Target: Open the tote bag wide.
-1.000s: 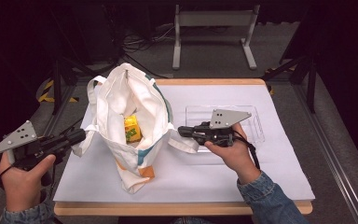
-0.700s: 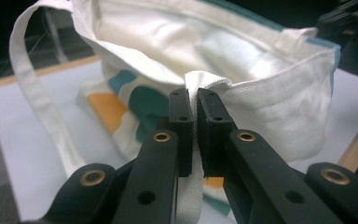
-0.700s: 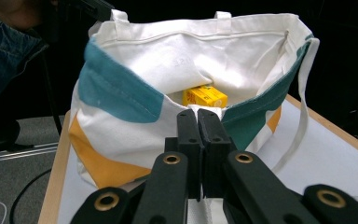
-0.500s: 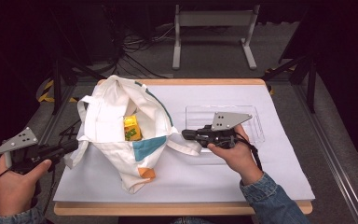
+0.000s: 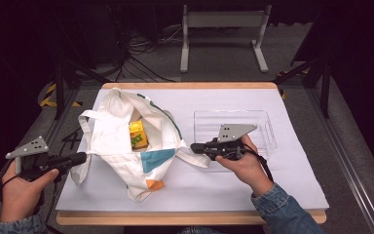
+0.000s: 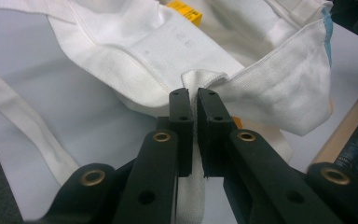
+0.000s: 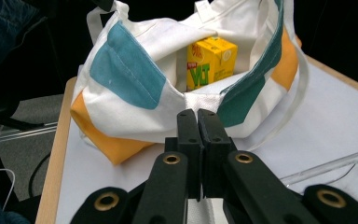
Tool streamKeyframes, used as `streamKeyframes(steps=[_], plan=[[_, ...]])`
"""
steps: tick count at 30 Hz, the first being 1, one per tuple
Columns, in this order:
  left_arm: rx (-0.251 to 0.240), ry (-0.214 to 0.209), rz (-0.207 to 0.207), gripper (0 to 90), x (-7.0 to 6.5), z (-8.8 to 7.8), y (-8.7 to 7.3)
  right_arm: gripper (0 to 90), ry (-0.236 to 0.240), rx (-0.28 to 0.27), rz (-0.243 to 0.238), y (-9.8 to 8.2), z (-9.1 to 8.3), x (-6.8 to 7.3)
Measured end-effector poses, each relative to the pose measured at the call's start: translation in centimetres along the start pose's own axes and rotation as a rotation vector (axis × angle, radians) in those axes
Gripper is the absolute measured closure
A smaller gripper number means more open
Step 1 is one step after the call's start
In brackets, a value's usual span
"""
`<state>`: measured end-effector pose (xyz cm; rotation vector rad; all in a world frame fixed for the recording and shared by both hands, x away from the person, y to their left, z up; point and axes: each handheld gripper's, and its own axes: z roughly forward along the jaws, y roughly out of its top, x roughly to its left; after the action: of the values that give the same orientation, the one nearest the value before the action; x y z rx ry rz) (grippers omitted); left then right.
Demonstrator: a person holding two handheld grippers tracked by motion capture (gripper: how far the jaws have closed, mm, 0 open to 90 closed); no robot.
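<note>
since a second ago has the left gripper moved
Yes. The left gripper has pulled left, off the table's left edge, stretching the bag open.

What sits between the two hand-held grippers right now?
In the high view, the tote bag with a yellow carton inside spans left hand-held gripper to right hand-held gripper.

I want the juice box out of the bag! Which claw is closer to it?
The right claw, by a little. It grips the bag's strap just right of the yellow juice box. The left claw clamps the bag's strap on the far left, slightly farther away.
</note>
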<state>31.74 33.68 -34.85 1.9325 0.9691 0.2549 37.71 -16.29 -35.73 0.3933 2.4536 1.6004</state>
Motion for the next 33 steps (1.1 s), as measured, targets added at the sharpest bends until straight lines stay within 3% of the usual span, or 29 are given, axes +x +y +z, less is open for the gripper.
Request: streamKeyframes(steps=[6, 9, 12, 15, 18, 33], plan=[[0.033, -0.027, -0.041, 85.3, 0.8, 0.9, -0.7, 88.6, 0.009, 0.033, 0.017, -1.1, 0.7, -0.1], [0.036, -0.032, -0.039, 85.3, 1.1, 1.1, -0.8, 88.6, 0.012, 0.045, 0.022, -1.5, 1.0, -0.1], [0.030, -0.083, -0.050, 85.3, 1.6, 1.3, -1.3, 88.6, 0.015, 0.063, 0.023, -1.8, 1.3, -0.2], [0.029, -0.103, -0.062, 85.3, 2.1, 1.5, -1.7, 88.6, 0.016, 0.066, 0.022, -2.0, 1.5, -0.2], [0.053, -0.097, -0.054, 85.3, 2.3, 1.8, -1.8, 88.6, 0.017, 0.078, 0.022, -2.1, 1.7, -0.2], [0.135, -0.116, -0.104, 85.4, 2.9, 3.0, -2.6, 88.6, 0.013, 0.156, 0.017, -3.0, 2.7, -0.1]])
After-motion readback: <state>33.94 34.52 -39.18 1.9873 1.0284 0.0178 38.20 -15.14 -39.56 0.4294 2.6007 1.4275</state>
